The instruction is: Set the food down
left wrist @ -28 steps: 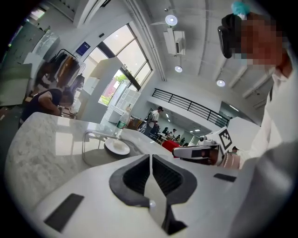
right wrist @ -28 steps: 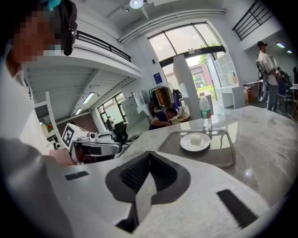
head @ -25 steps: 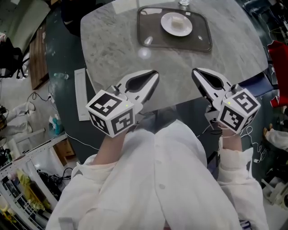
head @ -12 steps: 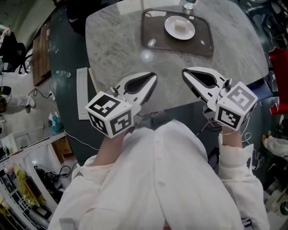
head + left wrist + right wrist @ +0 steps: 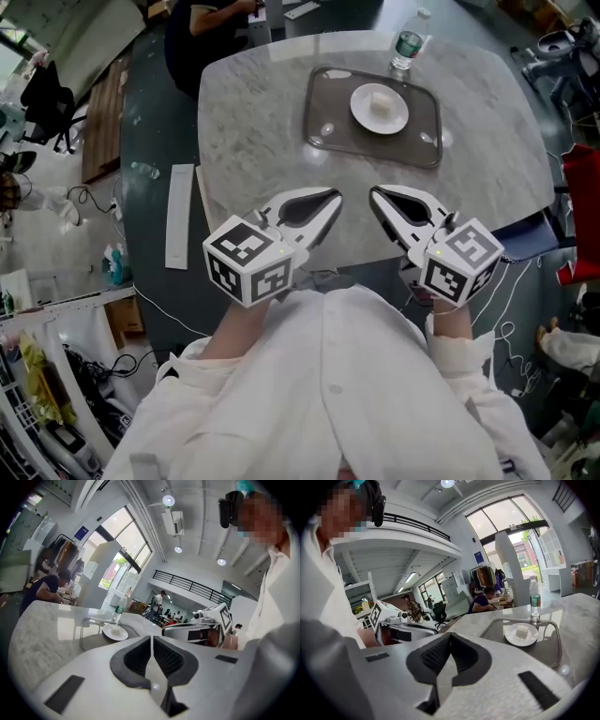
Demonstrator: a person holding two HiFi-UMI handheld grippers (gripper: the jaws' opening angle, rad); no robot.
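A pale block of food (image 5: 379, 103) lies on a white plate (image 5: 379, 120) that sits on a grey tray (image 5: 326, 131) on the marble table (image 5: 244, 131); the plate (image 5: 521, 638) with the food (image 5: 521, 631) also shows in the right gripper view, and the plate (image 5: 115, 633) in the left gripper view. My left gripper (image 5: 330, 197) and right gripper (image 5: 375, 194) hover side by side over the table's near edge, well short of the tray. Both are shut with nothing between the jaws.
A water bottle (image 5: 409, 43) stands behind the tray at the table's far side. A seated person (image 5: 206, 19) is beyond the far left corner. A long white strip (image 5: 180, 216) lies on the floor to the left, and cables and clutter (image 5: 56, 375) lie at lower left.
Both grippers have drawn closer together and further back from the tray. The view has shifted, so the bottle and far edge now show.
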